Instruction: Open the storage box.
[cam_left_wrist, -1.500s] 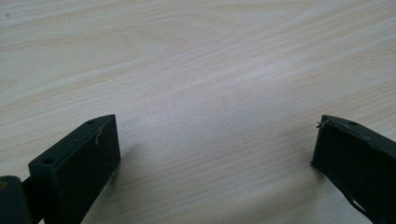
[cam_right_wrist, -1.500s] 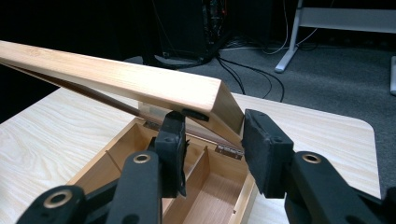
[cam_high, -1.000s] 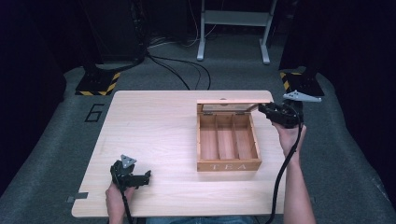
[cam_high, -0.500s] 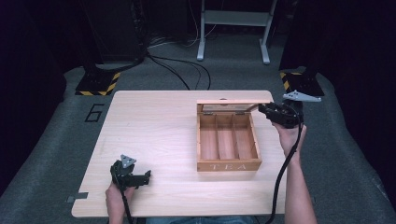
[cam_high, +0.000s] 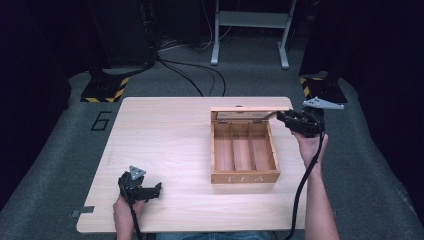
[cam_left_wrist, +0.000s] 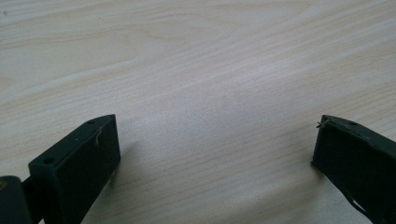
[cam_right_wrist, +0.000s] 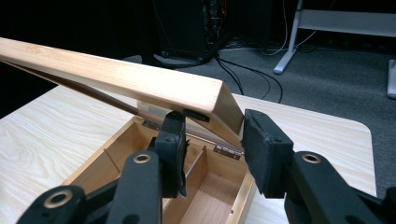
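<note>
**Holding the tea box lid at its corner**

Working the right gripper (cam_right_wrist: 212, 140), I have its fingers (cam_right_wrist: 264, 149) straddling the free corner of the lid (cam_right_wrist: 140, 81); whether they pinch it or just bracket it, I cannot tell. The tea box (cam_high: 244, 152) sits right of centre on the desk (cam_high: 160, 150), lid raised, three compartments bare. My left gripper (cam_high: 136, 187) rests near the front edge, fingers (cam_left_wrist: 77, 158) wide apart over bare wood. I judge this a lid step; next needs a steady arc about the hinges.

Your box (cam_high: 244, 152) sits on the table (cam_high: 165, 135) at 3 o'clock; your left hand-held gripper (cam_high: 142, 190) rests at 7 o'clock.
</note>
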